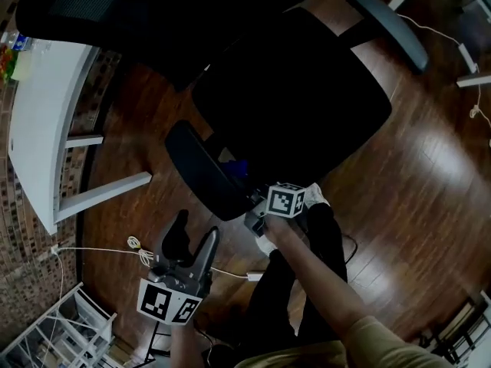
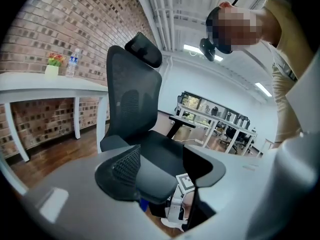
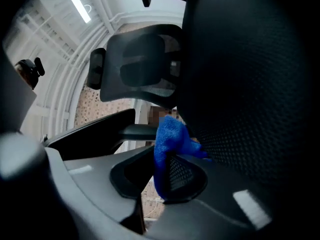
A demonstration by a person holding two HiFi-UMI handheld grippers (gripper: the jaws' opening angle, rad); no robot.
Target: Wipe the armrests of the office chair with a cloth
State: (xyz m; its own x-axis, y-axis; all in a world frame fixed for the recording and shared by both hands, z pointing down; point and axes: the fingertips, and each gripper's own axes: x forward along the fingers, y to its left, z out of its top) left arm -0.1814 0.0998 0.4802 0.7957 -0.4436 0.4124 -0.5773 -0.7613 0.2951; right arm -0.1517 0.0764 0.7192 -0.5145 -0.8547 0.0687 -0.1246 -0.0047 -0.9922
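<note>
Cloth [image 3: 169,141], blue and bunched, sits pinched between the closed jaws of the right gripper [image 3: 159,181], up against dark chair mesh; which surface it touches cannot be told. From the head view only a blue scrap of it shows, at the inner edge of the near armrest [image 1: 201,171], and the armrest hides that gripper's jaw tips. The armrest's long axis runs diagonally, upper left to lower right, its lower end at the right gripper. The seat [image 1: 307,90] beside it is too dark for detail. The far armrest [image 1: 387,25] lies well apart across the seat. The left gripper [image 1: 196,225] hangs over the floor [image 1: 430,182], jaws wide and empty, aimed at the near armrest.
</note>
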